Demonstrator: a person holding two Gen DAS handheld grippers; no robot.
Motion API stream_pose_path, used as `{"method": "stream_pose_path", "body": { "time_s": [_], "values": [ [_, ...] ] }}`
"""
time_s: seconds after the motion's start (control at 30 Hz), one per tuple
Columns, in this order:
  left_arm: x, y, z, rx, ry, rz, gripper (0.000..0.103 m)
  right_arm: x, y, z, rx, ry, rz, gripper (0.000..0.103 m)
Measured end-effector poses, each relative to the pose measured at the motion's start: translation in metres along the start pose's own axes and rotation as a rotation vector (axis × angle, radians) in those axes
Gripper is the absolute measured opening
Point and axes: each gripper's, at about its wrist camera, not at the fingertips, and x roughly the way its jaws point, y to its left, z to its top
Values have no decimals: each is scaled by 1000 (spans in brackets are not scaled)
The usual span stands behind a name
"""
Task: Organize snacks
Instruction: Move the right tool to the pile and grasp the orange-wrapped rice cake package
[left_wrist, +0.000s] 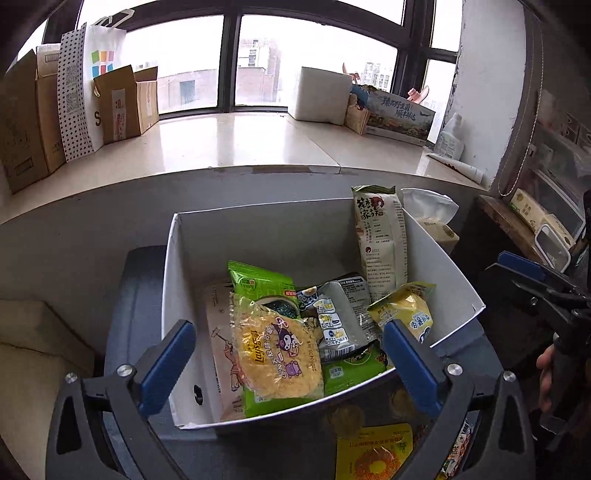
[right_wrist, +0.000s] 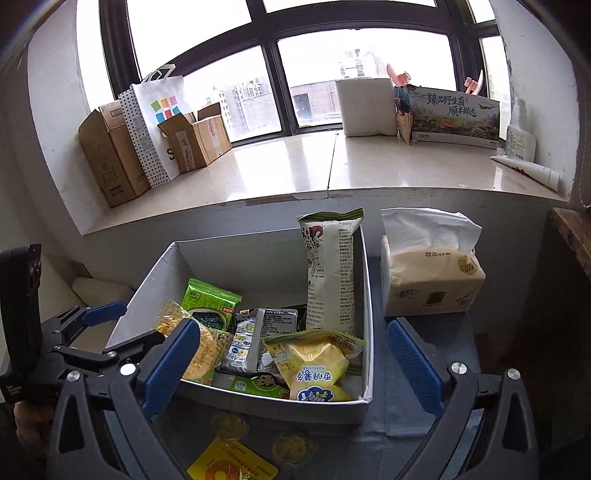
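A white box (left_wrist: 258, 236) sits on a blue-grey cloth (right_wrist: 406, 398) below the window ledge, and it holds the snacks. Much of the pile is hidden: the packets overlap, so only corners show of a green packet (left_wrist: 258, 278) at the back and of a pale flat packet (left_wrist: 221, 332) against the left wall. A second green packet (left_wrist: 351, 369) is nearly buried under the others.

In the left wrist view the yellow Lay's bag (left_wrist: 277, 350) lies flat on top, its long axis running from the near wall toward the back of the box. A grey packet (left_wrist: 338, 317) lies beside it, and a yellow potato-stick bag (right_wrist: 317, 369) rests toward the near right corner with its print upside down in the right wrist view. A tall white packet (right_wrist: 332, 273) stands upright in the far right corner, its long axis vertical, its top edge above the rim.

In front of the box, a yellow card-like pack (right_wrist: 232, 465) is cut off by the frame and partly shadowed; its print is too small to read. A tissue pack (right_wrist: 432, 277) stands just beside the box on the right.

The left gripper (left_wrist: 288, 354) hangs over the near side of the box, its blue fingers wide apart and nothing between the pads. The right gripper (right_wrist: 291, 354) is likewise spread wide and empty.
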Motion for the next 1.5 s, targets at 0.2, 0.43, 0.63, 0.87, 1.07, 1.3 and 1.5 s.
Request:
{"method": "stream_pose_path", "body": {
  "time_s": [0.2, 0.43, 0.63, 0.87, 1.07, 1.3, 1.5],
  "values": [
    [-58, -5, -40, 26, -30, -55, 103, -44, -15, -48, 22, -21, 39, 103],
    [-98, -6, -103, -44, -24, -94, 103, -79, -29, -117, 17, 16, 13, 103],
    [-102, -11, -152, -61, 51, -129, 103, -90, -19, -177, -103, 98, -37, 103],
    [-88, -26, -182, -54, 126, -138, 103, -68, -6, -206, -228, 166, -93, 103],
    [-88, -33, -184, -36, 125, -151, 103, -38, 1, -197, -327, 205, -75, 103],
    [-88, -42, -187, -10, 136, -167, 103, -9, 19, -185, -503, 235, -53, 103],
    [-84, -45, -191, -4, 147, -171, 103, 6, 18, -178, -583, 286, 60, 93]
  ]
}}
